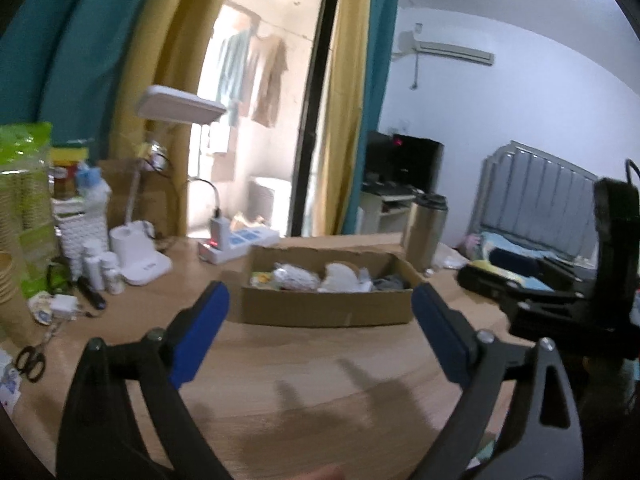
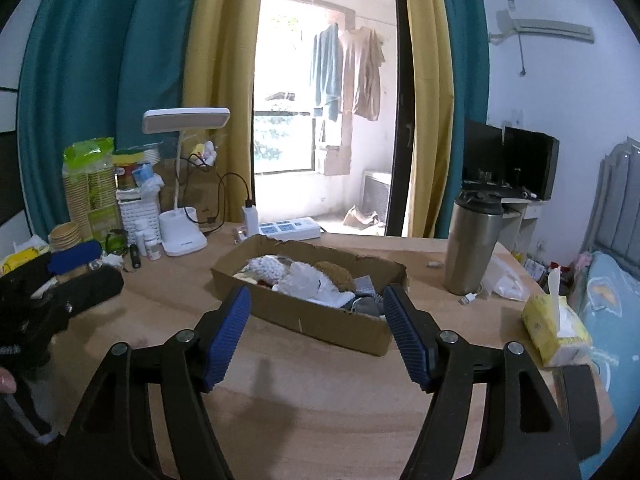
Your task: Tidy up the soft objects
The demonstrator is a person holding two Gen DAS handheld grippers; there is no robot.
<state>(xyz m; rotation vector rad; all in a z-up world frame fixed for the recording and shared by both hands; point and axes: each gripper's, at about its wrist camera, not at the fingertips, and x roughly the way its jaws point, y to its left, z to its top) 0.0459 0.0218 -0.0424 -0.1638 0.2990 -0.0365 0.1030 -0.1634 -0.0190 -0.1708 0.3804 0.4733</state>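
A shallow cardboard box [image 1: 324,308] sits on the wooden table and holds several soft things: a white knitted piece [image 2: 269,267], a white plush [image 2: 310,285], a brown plush [image 2: 335,274] and grey cloth [image 2: 366,305]. The box also shows in the right wrist view [image 2: 320,322]. My left gripper [image 1: 320,300] is open and empty, held above the table in front of the box. My right gripper [image 2: 317,300] is open and empty, just short of the box's near wall. The right gripper's body appears at the right of the left wrist view [image 1: 568,280].
A steel tumbler [image 2: 472,244] stands right of the box, with a yellow tissue pack [image 2: 554,330] near the table's right edge. A white desk lamp [image 2: 182,232], power strip [image 2: 288,229], small bottles [image 2: 146,242], paper cups [image 2: 66,234] and scissors [image 1: 32,360] crowd the left side.
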